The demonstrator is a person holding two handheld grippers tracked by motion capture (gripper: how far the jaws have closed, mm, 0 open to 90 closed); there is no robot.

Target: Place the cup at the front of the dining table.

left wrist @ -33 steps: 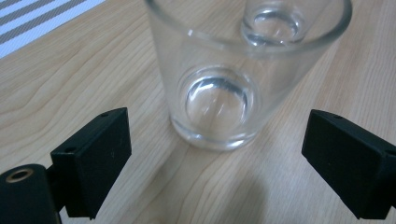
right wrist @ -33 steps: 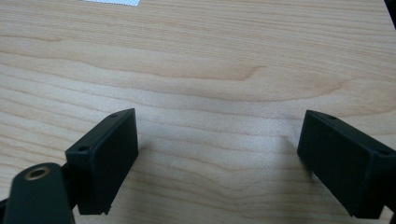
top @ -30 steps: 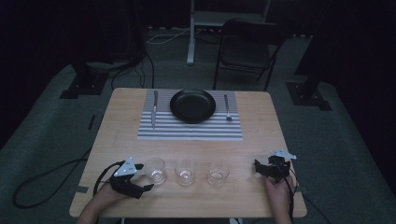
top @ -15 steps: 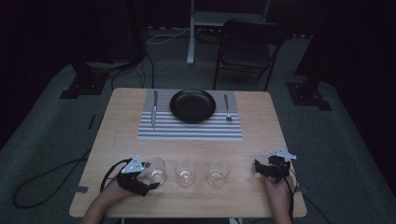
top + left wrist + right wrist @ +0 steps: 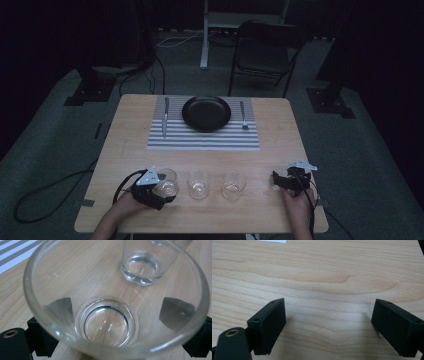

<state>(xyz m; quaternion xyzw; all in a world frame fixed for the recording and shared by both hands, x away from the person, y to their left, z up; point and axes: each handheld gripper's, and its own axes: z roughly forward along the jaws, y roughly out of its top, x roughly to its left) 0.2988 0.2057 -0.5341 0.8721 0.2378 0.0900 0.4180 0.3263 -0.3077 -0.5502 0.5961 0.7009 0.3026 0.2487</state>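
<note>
Three clear empty glasses stand in a row near the table's front edge: the left glass (image 5: 168, 182), the middle glass (image 5: 199, 184) and the right glass (image 5: 234, 185). My left gripper (image 5: 165, 192) is open with its jaws on either side of the left glass (image 5: 110, 315); through the glass wall both black fingers (image 5: 60, 311) show apart from it. The middle glass (image 5: 147, 262) stands just beyond. My right gripper (image 5: 278, 180) rests open on bare wood at the front right, with nothing between its fingers (image 5: 268, 322).
A striped placemat (image 5: 200, 141) at the table's (image 5: 125, 150) far side carries a black plate (image 5: 206, 113), a knife (image 5: 165, 118) on its left and a fork (image 5: 243, 115) on its right. A folding chair (image 5: 265, 55) stands behind the table.
My left gripper has slid forward and right until the left glass stands between its jaws. The right gripper has stayed put.
</note>
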